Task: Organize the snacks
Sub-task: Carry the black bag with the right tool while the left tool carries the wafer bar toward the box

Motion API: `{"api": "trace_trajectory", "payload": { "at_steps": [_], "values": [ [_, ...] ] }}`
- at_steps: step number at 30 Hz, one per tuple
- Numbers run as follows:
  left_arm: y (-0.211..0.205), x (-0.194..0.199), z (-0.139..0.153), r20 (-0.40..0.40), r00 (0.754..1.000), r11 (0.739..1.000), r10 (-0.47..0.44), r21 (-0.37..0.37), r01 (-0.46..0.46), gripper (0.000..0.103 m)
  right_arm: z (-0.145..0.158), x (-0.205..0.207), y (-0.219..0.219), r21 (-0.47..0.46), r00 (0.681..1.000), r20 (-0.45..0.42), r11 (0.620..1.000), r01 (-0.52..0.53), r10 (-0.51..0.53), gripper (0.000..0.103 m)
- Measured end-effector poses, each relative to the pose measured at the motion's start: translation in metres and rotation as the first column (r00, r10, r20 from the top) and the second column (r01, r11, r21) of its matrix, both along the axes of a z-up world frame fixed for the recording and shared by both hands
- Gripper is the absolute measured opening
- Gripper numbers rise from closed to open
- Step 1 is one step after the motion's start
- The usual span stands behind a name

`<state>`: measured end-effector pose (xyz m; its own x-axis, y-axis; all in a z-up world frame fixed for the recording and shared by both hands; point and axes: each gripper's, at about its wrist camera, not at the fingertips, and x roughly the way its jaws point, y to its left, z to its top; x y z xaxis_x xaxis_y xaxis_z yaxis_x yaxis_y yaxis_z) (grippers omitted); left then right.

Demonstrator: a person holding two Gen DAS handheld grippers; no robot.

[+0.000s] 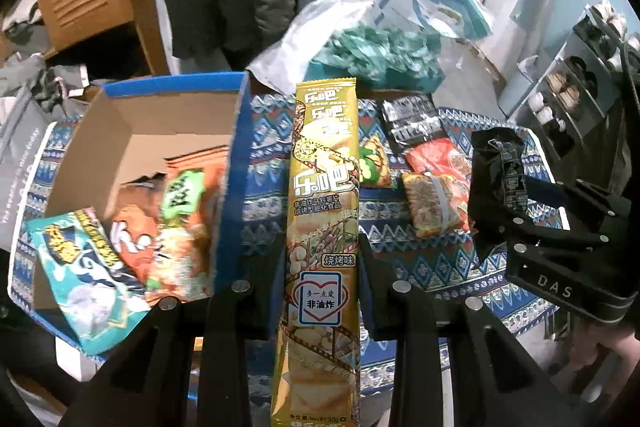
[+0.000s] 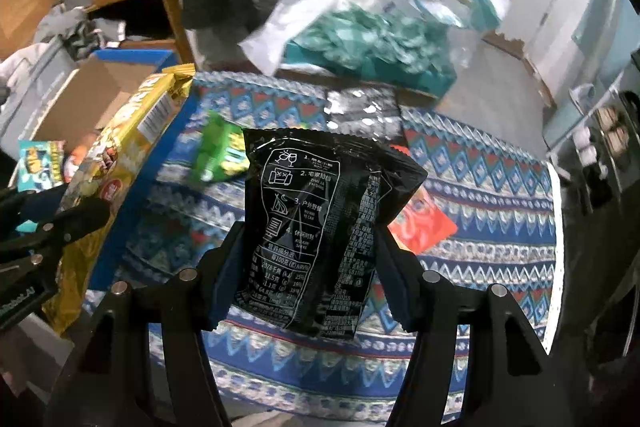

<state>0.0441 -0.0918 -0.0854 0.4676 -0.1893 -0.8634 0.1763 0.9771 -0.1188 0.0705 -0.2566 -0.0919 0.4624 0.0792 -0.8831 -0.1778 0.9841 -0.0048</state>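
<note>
Shiny wrappers, dull cardboard, woven cloth.
The yellow packet and black pouch are glossy plastic film (light glints on both); the box is matt brown cardboard inside; the patterned cloth looks woven.

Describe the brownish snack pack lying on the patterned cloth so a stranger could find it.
Start at the blue-rimmed cardboard box and cross the patterned cloth rightwards. Beside the red packet lies the brownish pack, the only one with a pale band around its middle.

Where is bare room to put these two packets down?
Bare patterned cloth lies right of the red packet, toward the cloth's edge. The cardboard box has bare floor at its far end. It is crowded around the green packet and the tied brown packet.
</note>
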Motion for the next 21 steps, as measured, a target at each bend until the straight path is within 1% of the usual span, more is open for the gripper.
{"api": "trace_trajectory", "payload": {
  "at_steps": [12,21],
  "values": [
    [0.051,-0.003,0.019,0.038,0.997,0.998,0.060,-0.034,-0.058,0.032,0.022,0.007,0.070,0.027,0.992,0.027,0.992,-0.124,0.123,0.062],
    [0.100,0.004,0.022,0.052,0.987,0.988,0.149,-0.050,-0.146,0.032,0.025,0.017,0.122,0.040,0.980,0.025,0.979,-0.201,0.200,0.062]
  ]
}}
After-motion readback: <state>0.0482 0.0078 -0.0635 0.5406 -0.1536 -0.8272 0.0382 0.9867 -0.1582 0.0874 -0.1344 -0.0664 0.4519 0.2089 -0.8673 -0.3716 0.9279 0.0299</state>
